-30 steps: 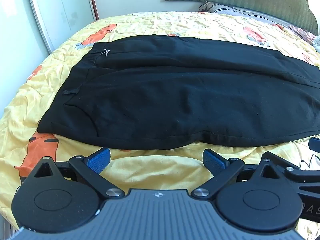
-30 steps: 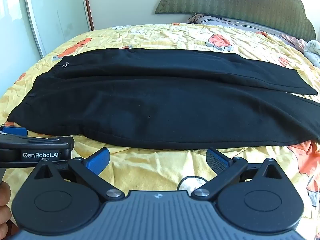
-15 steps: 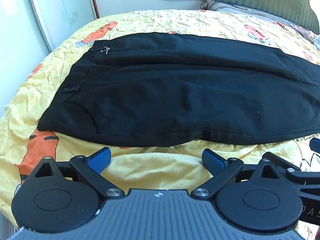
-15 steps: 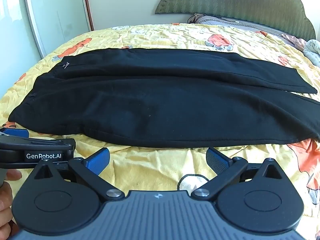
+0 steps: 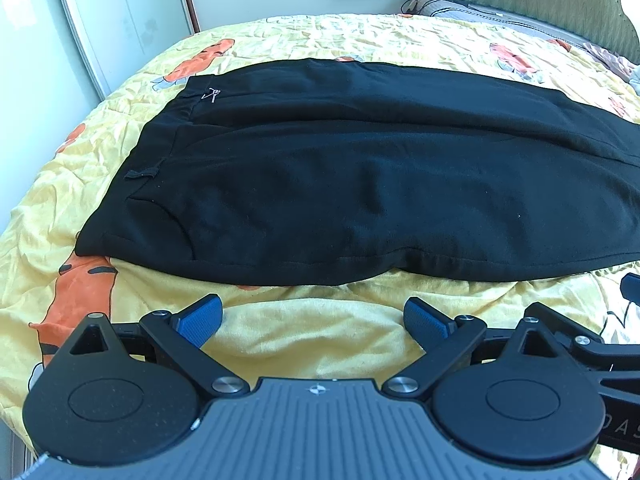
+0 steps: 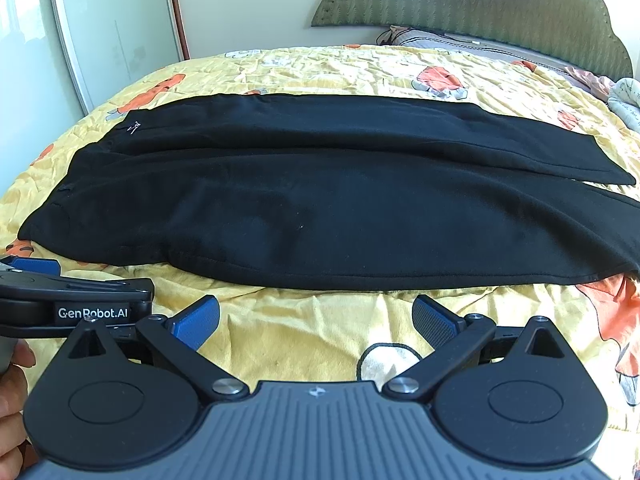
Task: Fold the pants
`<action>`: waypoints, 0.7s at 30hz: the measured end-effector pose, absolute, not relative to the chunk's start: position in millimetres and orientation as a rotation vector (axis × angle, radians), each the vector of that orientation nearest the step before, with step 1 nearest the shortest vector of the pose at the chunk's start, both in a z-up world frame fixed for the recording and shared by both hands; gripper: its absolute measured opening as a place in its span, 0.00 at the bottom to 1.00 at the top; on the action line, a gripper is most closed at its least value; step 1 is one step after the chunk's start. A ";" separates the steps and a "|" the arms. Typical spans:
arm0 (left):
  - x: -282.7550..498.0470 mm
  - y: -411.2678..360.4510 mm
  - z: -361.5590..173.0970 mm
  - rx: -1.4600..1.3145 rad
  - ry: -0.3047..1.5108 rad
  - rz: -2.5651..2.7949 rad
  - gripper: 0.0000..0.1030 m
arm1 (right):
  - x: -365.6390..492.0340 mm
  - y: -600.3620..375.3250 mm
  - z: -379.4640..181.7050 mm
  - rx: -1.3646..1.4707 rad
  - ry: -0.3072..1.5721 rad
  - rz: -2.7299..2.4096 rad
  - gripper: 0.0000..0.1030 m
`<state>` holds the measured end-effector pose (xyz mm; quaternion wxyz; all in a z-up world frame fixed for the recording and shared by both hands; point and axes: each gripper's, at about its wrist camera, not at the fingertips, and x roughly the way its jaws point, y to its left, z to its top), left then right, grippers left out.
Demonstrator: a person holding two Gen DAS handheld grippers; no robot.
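Garment: I see long black fleecy cloth pants [image 6: 320, 208] flat on the yellow carrot-print bedspread [image 6: 304, 328].
Handling: I judge them soft, limp, light.
Hold: near hem edge.
Jaws: left gripper [image 5: 312, 312] and right gripper [image 6: 316, 312] both apart, empty.

Home bedroom; bed [image 6: 320, 68], padded headboard [image 6: 480, 4]

pants [image 5: 360, 184]: matt black cloth, soft, slightly fuzzy; small bright metal clip at waistband. bedspread [image 5: 312, 332] under them: yellow printed cloth, crinkled, matt. left gripper [image 5: 312, 316] and right gripper [image 6: 316, 316]: matt black plastic, blue textured pads, shiny metal pivot screws, ribbed grey plastic body. headboard [image 6: 480, 0] behind the pants: green woven fabric, studded edge.
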<state>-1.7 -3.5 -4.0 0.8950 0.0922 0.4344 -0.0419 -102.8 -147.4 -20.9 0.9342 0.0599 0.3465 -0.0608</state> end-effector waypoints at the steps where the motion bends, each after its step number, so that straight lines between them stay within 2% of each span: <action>1: -1.8 -3.5 -4.0 0.192 0.900 -0.087 0.96 | -102.9 -147.4 -20.9 0.123 0.708 -0.125 1.00; 21: -1.9 -2.2 -5.9 0.188 0.900 -0.091 0.96 | -103.8 -146.2 -22.3 0.122 0.709 -0.123 1.00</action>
